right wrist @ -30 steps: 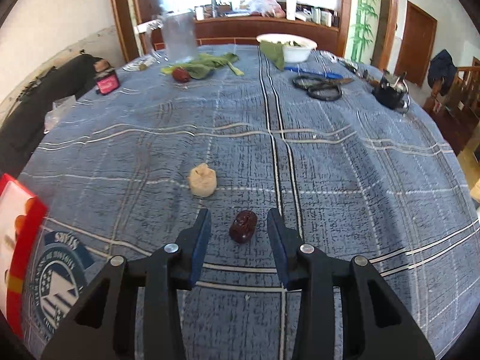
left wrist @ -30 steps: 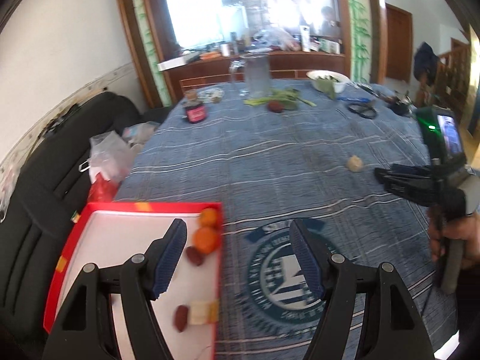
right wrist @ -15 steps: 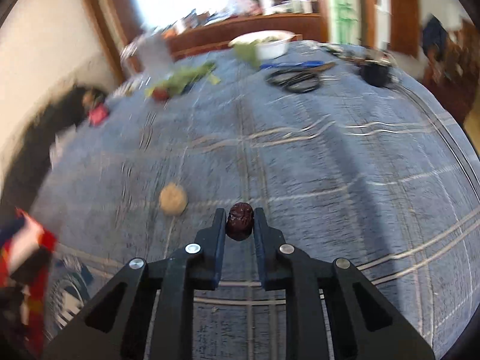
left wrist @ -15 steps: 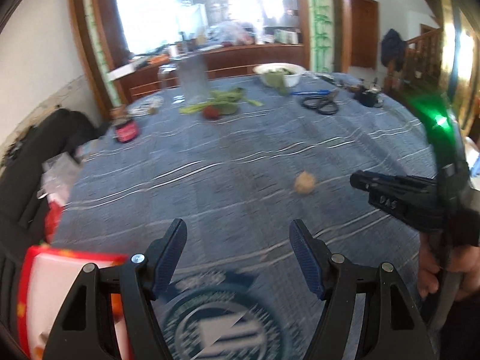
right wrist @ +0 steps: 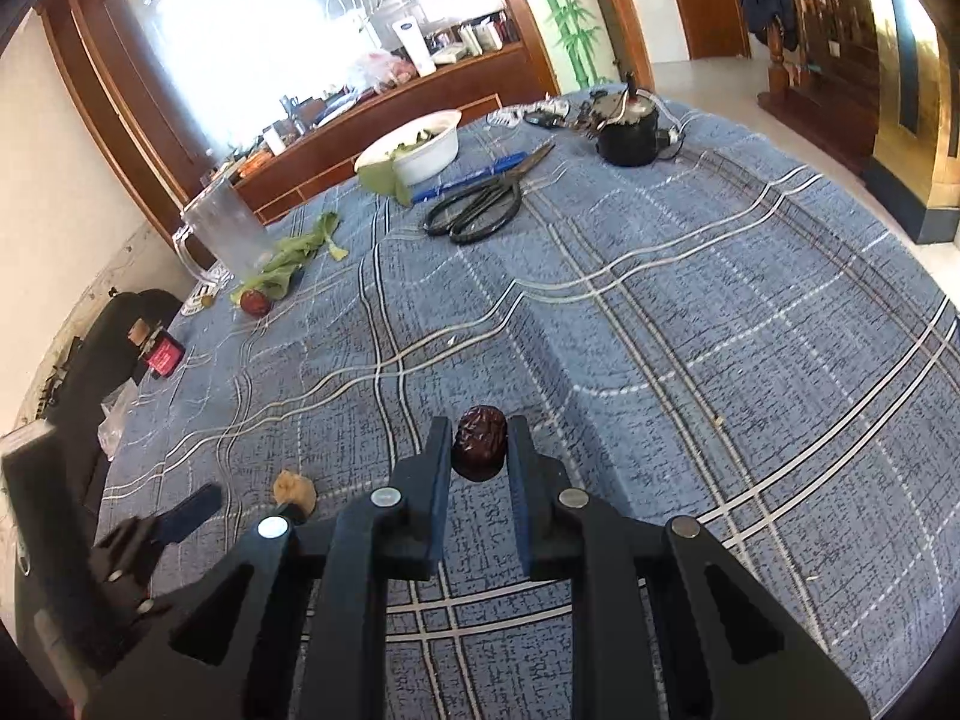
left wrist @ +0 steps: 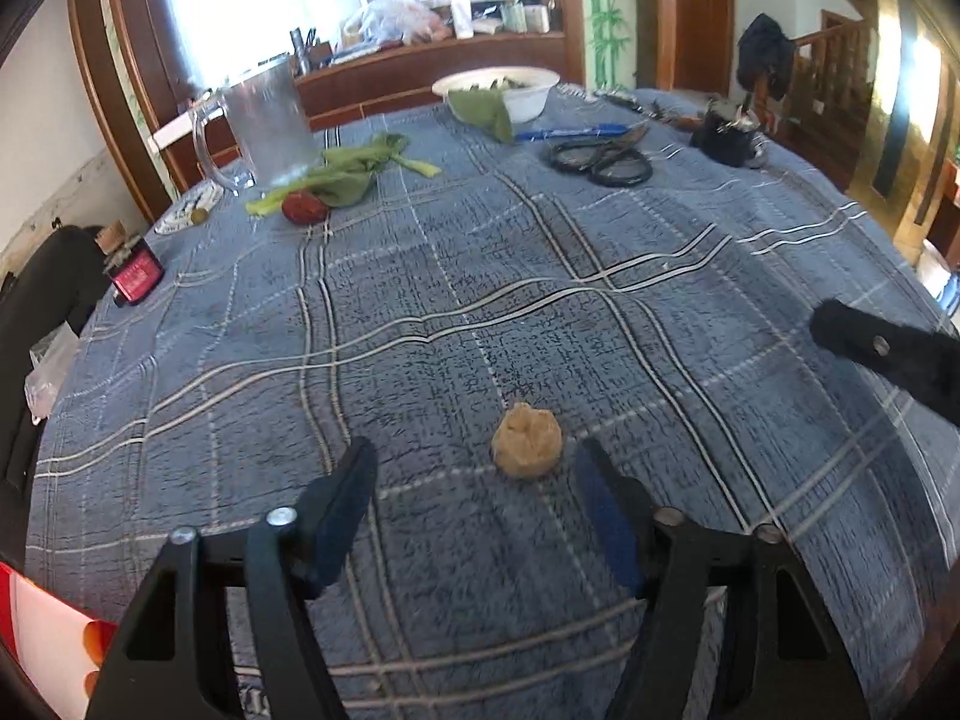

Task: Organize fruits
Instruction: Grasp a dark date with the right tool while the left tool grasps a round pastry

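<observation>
A blue plaid cloth-covered table (left wrist: 480,276) fills both views. At its near left corner sits a red-rimmed white tray (left wrist: 42,630), only partly in frame, with what may be an orange fruit at its edge. The left gripper (left wrist: 474,498) has its fingers spread wide around a pale tan lumpy fruit piece (left wrist: 527,443) lying on the cloth, touching neither finger. The right gripper (right wrist: 478,450) is clamped on a wrinkled dark red date (right wrist: 478,443), seemingly lifted off the cloth.
</observation>
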The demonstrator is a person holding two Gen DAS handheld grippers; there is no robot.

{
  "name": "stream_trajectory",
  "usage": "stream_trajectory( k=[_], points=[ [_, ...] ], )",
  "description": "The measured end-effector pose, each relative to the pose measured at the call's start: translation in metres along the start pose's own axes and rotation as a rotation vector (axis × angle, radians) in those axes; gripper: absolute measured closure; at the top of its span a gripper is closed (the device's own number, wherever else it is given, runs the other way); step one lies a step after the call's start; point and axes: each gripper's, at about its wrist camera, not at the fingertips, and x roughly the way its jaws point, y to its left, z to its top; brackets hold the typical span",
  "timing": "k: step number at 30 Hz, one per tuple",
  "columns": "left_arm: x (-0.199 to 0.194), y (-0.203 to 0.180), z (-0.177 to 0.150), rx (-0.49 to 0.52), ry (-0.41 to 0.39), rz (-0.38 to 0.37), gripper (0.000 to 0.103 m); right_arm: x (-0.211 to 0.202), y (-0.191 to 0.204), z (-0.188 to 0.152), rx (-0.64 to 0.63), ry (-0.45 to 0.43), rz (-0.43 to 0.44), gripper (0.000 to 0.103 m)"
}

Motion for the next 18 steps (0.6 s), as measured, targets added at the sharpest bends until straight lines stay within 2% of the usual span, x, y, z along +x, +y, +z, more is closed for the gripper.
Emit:
stream_trajectory(
  k=[2, 4, 8, 10, 11, 14, 18],
  points=[
    [0.006, -0.001, 0.001, -0.01, 0.013, -0.004, 0.043, 0.004, 0.0, -0.001, 0.004, 0.023, 0.013, 0.083],
    [0.01, -0.002, 0.003, -0.019, 0.022, -0.002, 0.054, 0.006, 0.0, -0.002, 0.007, 0.035, 0.024, 0.083],
    [0.012, -0.005, 0.003, -0.03, 0.018, -0.022, 0.065, 0.007, 0.002, -0.003, 0.0, 0.04, 0.022, 0.083],
    [0.011, -0.006, 0.003, -0.032, 0.017, -0.043, 0.078, 0.009, 0.002, -0.003, -0.004, 0.044, 0.018, 0.083],
    [0.011, -0.006, 0.003, -0.036, 0.018, -0.051, 0.078, 0.009, 0.003, -0.004, -0.004, 0.044, 0.016, 0.083],
    [0.009, -0.008, 0.002, -0.039, 0.011, -0.012, 0.078, 0.01, 0.002, -0.003, -0.009, 0.039, 0.007, 0.083],
    [-0.015, -0.007, -0.003, -0.052, -0.046, 0.048, 0.078, 0.011, 0.002, -0.002, -0.021, 0.023, -0.006, 0.083]
  ],
)
